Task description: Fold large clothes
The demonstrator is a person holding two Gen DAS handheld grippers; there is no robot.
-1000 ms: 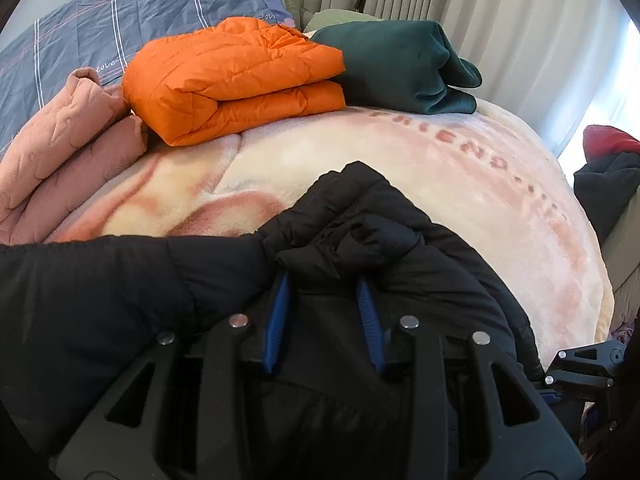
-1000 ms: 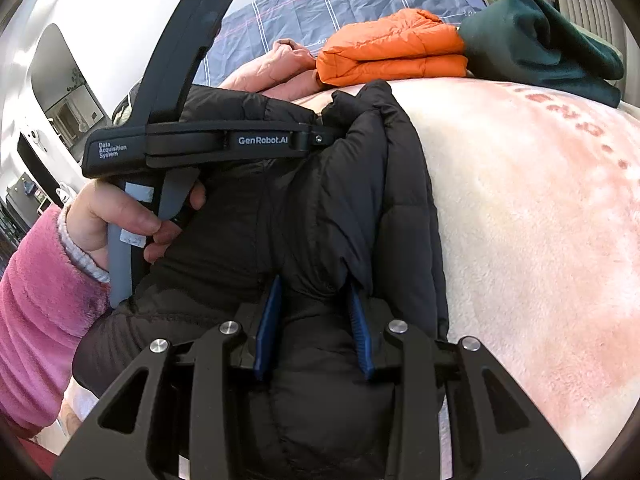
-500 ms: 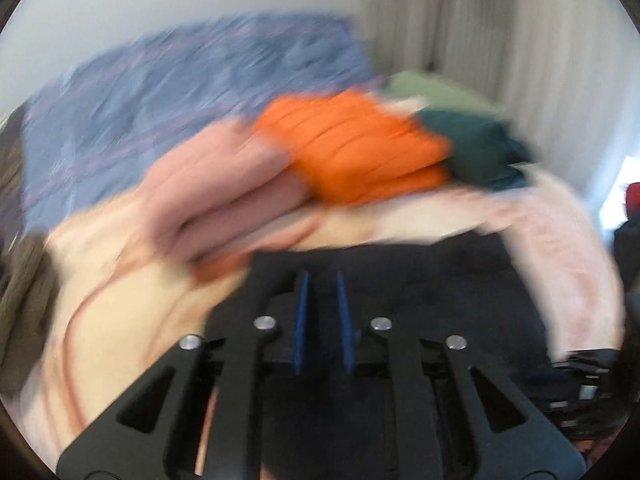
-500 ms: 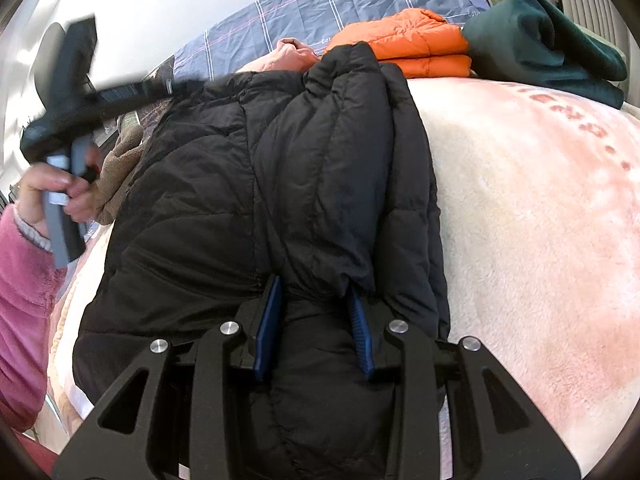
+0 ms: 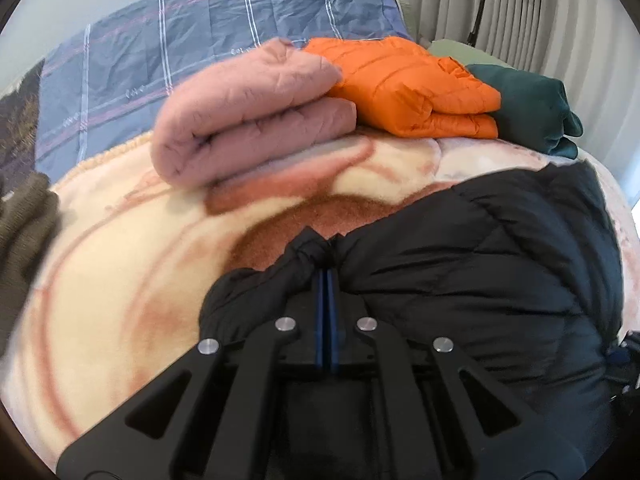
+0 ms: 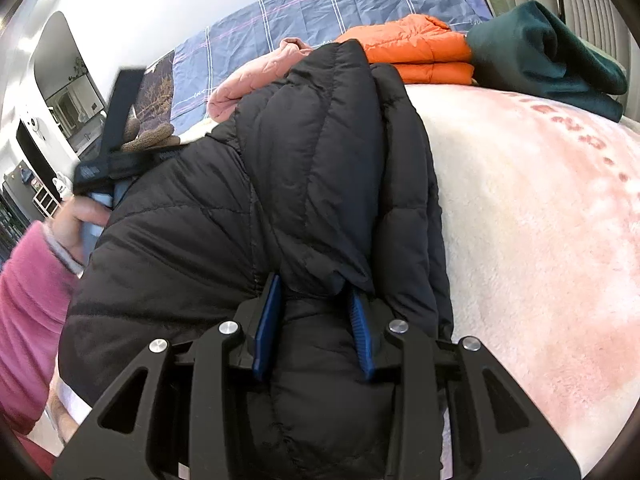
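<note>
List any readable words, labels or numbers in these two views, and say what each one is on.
Nothing reads fully.
Blanket: reddish printed letters along its far side, cut off and warped, not readable.
Left gripper body, seen from the right wrist view: pale label, motion-blurred, unreadable.
Blue checked sheet: small white marks, too small to read.
Black jacket: no text visible.

Both views bright, soft daylight, no hard shadows; strong fisheye bending and dark vignette at the corners. Left wrist view: pink folded jacket (image 5: 252,116) and brown garment (image 5: 24,236) at the left edge smeared by blur, black jacket (image 5: 480,264) so dark its quilting barely reads. Right wrist view: wall (image 6: 160,4) top left blown out with glare, hand (image 6: 76,224) motion-blurred, blanket (image 6: 540,220) washed pale.
</note>
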